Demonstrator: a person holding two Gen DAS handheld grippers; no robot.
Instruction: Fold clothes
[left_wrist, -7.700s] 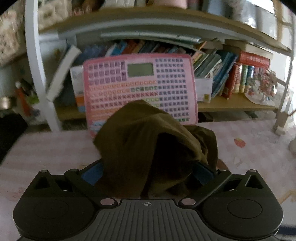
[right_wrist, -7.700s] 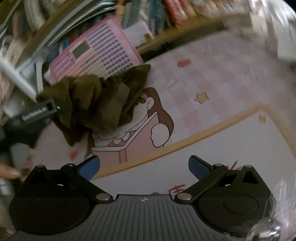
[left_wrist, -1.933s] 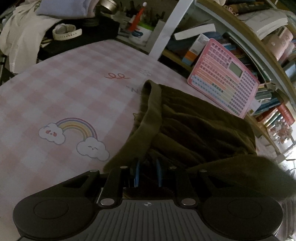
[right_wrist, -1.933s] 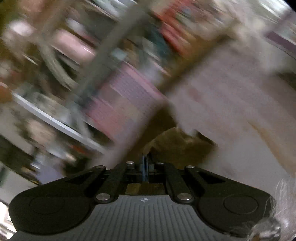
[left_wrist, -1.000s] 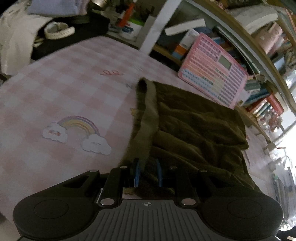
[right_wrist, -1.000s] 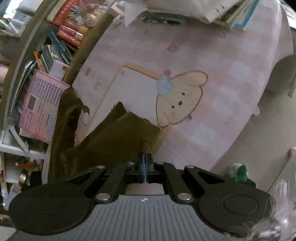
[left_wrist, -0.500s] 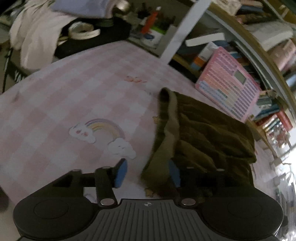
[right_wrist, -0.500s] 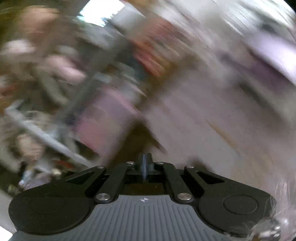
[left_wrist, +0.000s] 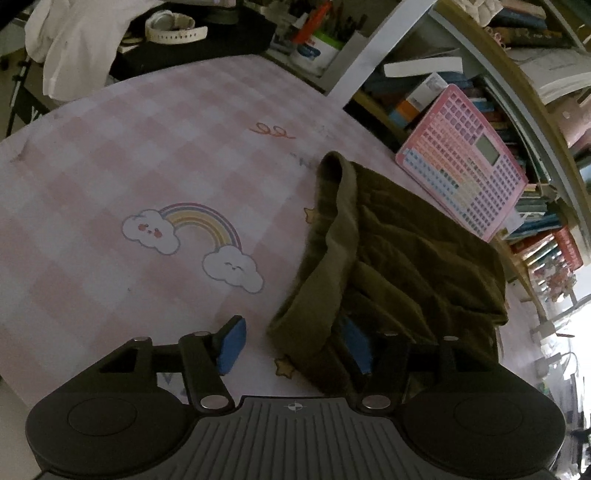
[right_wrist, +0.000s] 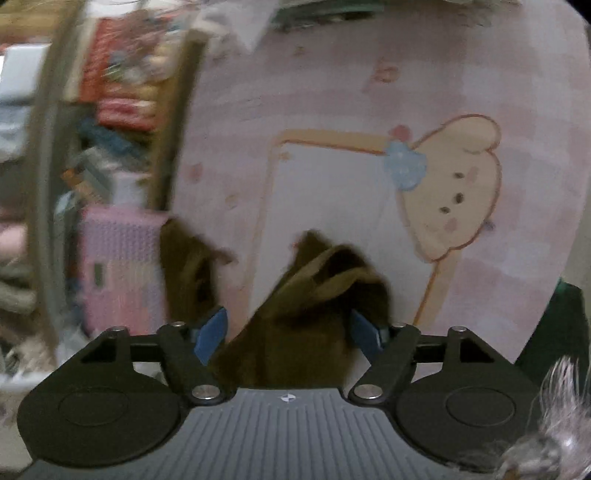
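Observation:
An olive-green garment (left_wrist: 399, 258) lies spread and wrinkled on the pink checked tablecloth (left_wrist: 110, 177), its thick waistband running from the far corner to the near corner. My left gripper (left_wrist: 293, 345) is open, its blue pads either side of the waistband's near end, the right pad under a cloth fold. In the blurred right wrist view, my right gripper (right_wrist: 290, 332) is open with the garment's other corner (right_wrist: 314, 295) lying loose between its pads.
A pink keyboard toy (left_wrist: 465, 162) leans against the bookshelf (left_wrist: 535, 110) behind the garment. White clothes (left_wrist: 74, 40) and a black box lie at the table's far left. The cloth shows a rainbow print (left_wrist: 192, 240) and a bear print (right_wrist: 454, 184).
Both grippers have opened and let go of the garment, which now lies on the table. The right gripper swung fast and its view is blurred.

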